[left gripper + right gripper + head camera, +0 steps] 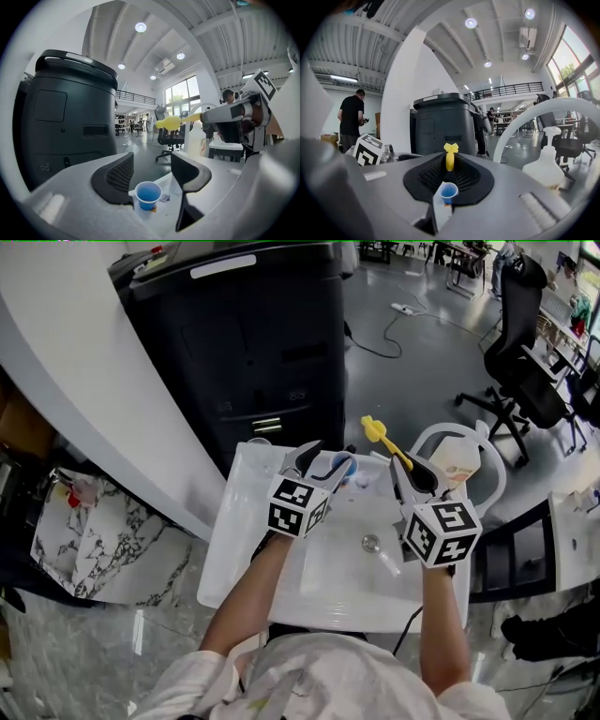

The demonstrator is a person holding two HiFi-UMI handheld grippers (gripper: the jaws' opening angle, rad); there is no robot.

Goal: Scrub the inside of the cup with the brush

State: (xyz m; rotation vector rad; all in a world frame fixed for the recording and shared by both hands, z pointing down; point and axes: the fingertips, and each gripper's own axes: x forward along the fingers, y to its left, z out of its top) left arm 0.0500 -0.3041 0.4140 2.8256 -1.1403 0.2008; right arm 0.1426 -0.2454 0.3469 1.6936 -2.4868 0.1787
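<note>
L gripper (152,160) fingers apart, touching nothing; blue cup (148,193) stands just ahead, between them, on the sink rim (236,526). R gripper (450,172) fingers clamped on yellow brush (450,158). Best: centre cup, squeeze lightly so it doesn't crumple, then bring brush in.

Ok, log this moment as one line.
left gripper: open | blue cup: upright on sink ledge, ahead of left jaws, not gripped | right gripper: shut on yellow brush | scrubbing: not begun
</note>
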